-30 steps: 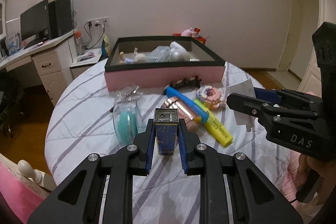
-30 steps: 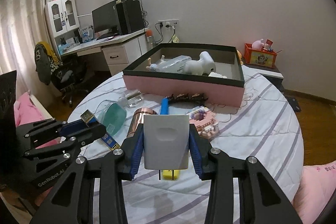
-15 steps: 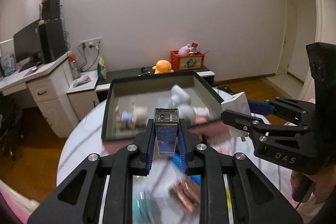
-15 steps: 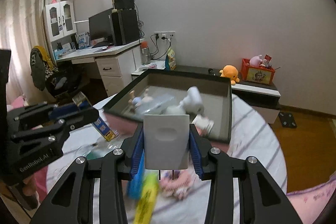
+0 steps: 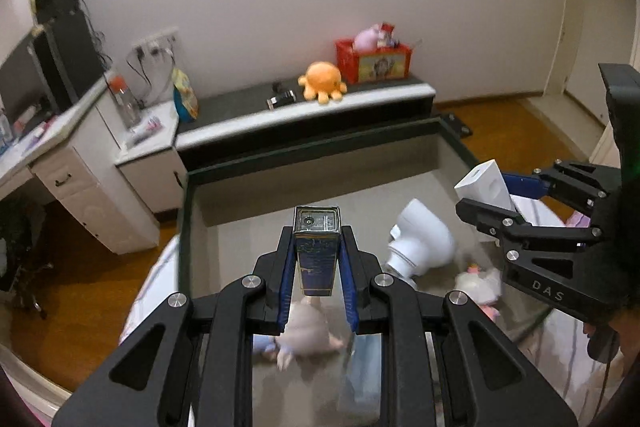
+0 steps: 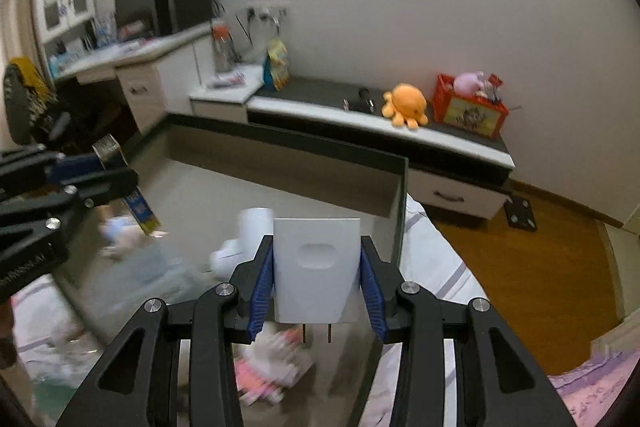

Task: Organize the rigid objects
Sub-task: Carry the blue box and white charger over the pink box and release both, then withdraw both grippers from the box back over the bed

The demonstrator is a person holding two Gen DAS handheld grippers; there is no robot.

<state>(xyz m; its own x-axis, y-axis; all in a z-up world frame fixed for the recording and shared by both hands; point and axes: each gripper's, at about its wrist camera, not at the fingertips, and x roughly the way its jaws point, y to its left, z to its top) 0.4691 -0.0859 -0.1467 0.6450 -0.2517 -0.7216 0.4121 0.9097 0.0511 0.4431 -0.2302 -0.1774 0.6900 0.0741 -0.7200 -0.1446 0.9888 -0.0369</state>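
My left gripper (image 5: 316, 259) is shut on a small dark blue box (image 5: 317, 251) and holds it above the open storage box (image 5: 320, 155). My right gripper (image 6: 317, 263) is shut on a white plug adapter (image 6: 316, 267), also above the box near its right wall (image 6: 400, 211). Each gripper shows in the other view: the right gripper (image 5: 516, 203) with the adapter (image 5: 486, 185), the left gripper (image 6: 76, 183) with the blue box (image 6: 136, 203). Inside the box lie a white bottle-like thing (image 5: 420, 239), a doll (image 5: 304, 331) and a pink toy (image 6: 272, 359), all blurred.
Beyond the box stands a low cabinet (image 5: 304, 111) with an orange plush octopus (image 5: 324, 83) and a red crate (image 5: 374, 61). A white desk (image 5: 60, 155) is at the left. The striped bed cover (image 6: 432, 259) and wooden floor (image 6: 520, 267) lie to the right.
Both grippers have moved forward and up over the box, each still holding its object. The items on the bed cover have dropped out of view.
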